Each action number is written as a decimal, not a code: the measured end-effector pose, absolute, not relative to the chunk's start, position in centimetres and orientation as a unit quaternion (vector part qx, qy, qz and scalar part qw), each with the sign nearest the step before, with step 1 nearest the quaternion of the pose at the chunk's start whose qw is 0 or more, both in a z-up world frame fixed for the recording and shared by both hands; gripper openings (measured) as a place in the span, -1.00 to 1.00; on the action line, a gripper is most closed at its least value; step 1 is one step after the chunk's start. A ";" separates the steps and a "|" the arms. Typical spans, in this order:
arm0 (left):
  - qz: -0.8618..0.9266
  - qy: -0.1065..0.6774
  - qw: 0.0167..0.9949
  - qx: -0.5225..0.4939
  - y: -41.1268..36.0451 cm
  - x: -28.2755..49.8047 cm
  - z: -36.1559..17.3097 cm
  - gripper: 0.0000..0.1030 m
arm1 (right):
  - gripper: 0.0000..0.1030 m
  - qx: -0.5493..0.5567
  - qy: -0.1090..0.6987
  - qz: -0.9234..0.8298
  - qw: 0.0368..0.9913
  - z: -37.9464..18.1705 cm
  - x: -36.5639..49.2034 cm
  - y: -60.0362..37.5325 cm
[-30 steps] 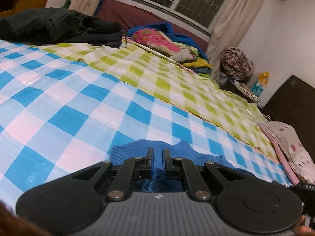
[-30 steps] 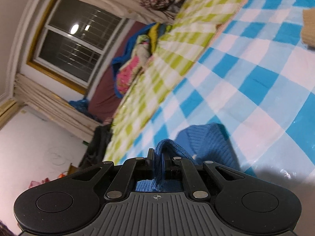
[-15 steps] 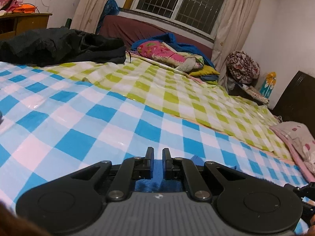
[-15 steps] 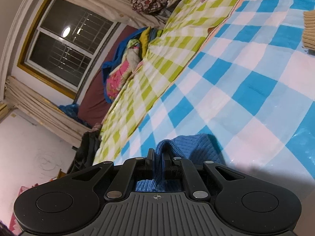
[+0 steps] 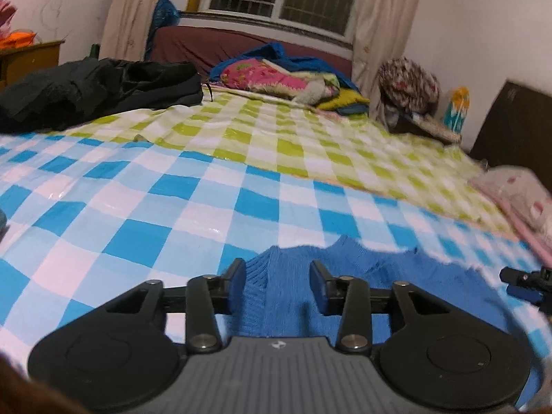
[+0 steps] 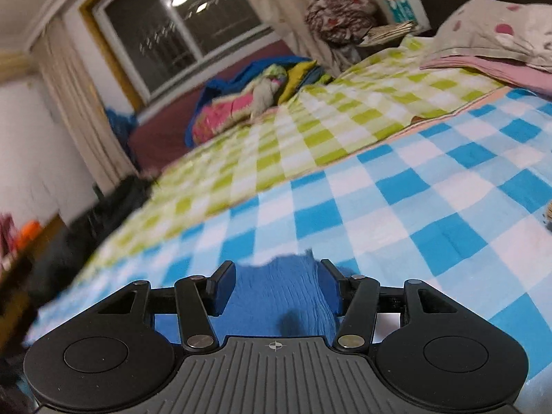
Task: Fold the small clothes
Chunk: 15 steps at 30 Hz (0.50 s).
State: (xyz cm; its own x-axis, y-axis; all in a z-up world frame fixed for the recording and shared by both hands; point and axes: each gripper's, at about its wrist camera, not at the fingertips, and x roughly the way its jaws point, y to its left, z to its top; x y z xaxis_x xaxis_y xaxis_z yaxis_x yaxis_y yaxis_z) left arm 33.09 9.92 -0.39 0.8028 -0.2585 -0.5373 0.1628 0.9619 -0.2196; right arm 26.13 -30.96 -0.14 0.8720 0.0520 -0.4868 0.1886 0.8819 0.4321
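Bedroom with a barred window; a blue-checked sheet [image 5: 193, 207] covers the bed. I see a blue knit [image 5: 362, 276] lying on it, just ahead of both grippers. My left gripper [image 5: 277, 284] has its jaws opening, with the knit between them unpinched. My right gripper [image 6: 276, 284] is likewise opening over a knit fold. I judge it light, soft and floppy, best pinched at an edge. Only the left view shows its wide spread and black clothes [image 5: 96, 93]; only the right shows a spotted pillow [image 6: 496, 31] close.
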 end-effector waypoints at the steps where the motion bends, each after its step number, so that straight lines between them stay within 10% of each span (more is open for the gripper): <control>1: -0.109 0.298 0.945 -0.075 9.8 33.3 -0.6 -0.09 | 0.04 0.230 0.261 -0.036 0.937 -0.5 26.4 -30.7; 15: -0.108 0.335 0.936 -0.010 7.4 35.3 -2.0 -0.36 | -0.37 0.162 0.329 -0.051 0.929 -2.2 28.3 -29.9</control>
State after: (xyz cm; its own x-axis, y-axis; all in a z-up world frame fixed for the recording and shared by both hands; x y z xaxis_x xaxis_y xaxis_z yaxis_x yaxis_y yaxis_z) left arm 35.30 7.44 -1.98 0.7520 -0.2078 -0.6255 0.1949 0.9767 -0.0902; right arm 28.27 -29.92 -2.19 0.7778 0.0127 -0.6284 0.2010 0.9422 0.2679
